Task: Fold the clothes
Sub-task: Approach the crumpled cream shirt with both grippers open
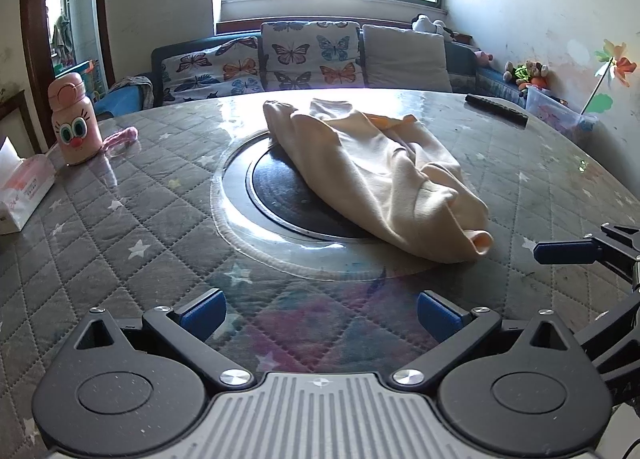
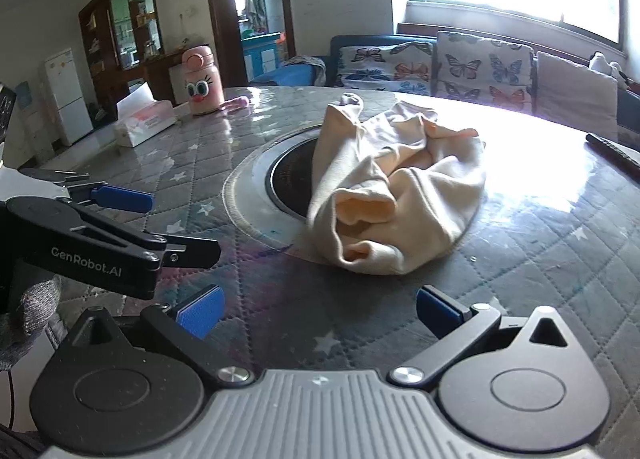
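One cream garment [image 1: 372, 175] lies crumpled in a heap on the round quilted surface [image 1: 120, 227], draped over part of the dark round inset [image 1: 276, 187] at its middle, so that the inset's right side is hidden. Its shape is hard to read; one cuff opening shows at the near end. Both tools hang above the surface short of the garment, empty: the left tool [image 1: 320, 313] spread wide, the right tool [image 2: 318, 313] likewise. One pink bottle [image 1: 74, 121] and one tissue box [image 1: 22, 191], cut off at the edge, stand far left.

Soft matt cloth garment [image 1: 372, 171], glossy table [image 1: 120, 219]
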Action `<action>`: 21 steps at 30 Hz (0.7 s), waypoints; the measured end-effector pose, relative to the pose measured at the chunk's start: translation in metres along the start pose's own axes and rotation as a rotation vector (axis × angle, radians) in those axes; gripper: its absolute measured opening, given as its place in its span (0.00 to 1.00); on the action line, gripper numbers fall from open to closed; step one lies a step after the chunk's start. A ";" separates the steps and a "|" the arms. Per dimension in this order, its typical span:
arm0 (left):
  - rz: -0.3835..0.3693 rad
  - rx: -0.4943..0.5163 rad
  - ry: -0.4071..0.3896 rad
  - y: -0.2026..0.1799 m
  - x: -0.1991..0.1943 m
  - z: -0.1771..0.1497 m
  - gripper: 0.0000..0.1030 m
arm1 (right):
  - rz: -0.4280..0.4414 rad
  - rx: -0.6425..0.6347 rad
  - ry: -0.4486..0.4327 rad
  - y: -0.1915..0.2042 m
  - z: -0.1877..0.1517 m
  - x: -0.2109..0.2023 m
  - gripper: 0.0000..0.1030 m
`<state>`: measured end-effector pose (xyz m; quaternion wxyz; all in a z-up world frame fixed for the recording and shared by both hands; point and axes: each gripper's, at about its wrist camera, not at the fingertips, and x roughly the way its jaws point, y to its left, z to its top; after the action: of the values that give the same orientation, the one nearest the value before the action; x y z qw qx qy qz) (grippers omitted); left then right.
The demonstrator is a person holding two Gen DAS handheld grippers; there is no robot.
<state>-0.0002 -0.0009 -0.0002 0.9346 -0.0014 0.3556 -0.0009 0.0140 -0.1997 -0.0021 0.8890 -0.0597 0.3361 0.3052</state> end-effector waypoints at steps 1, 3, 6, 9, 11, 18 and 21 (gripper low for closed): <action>0.001 0.000 0.000 -0.001 0.000 0.000 1.00 | -0.001 0.001 -0.003 -0.001 -0.001 -0.001 1.00; 0.002 0.000 -0.001 -0.002 0.000 -0.001 1.00 | -0.002 0.004 -0.008 -0.002 -0.002 -0.004 1.00; 0.005 0.000 -0.002 -0.004 0.000 -0.001 1.00 | -0.004 0.007 -0.016 -0.004 -0.004 -0.007 1.00; 0.007 0.000 0.000 -0.007 -0.001 -0.001 1.00 | -0.006 0.011 -0.025 -0.006 -0.006 -0.011 1.00; 0.006 0.006 0.004 -0.008 -0.002 0.000 1.00 | -0.013 0.008 -0.023 -0.005 -0.006 -0.012 1.00; -0.003 0.014 0.009 -0.009 0.002 0.007 1.00 | -0.022 0.013 -0.021 -0.010 -0.003 -0.011 1.00; -0.002 0.017 0.010 -0.009 0.005 0.010 1.00 | -0.022 0.013 -0.017 -0.011 -0.001 -0.008 1.00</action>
<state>0.0104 -0.0097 0.0041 0.9328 0.0062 0.3604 -0.0049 0.0153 -0.2133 0.0016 0.8955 -0.0553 0.3297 0.2936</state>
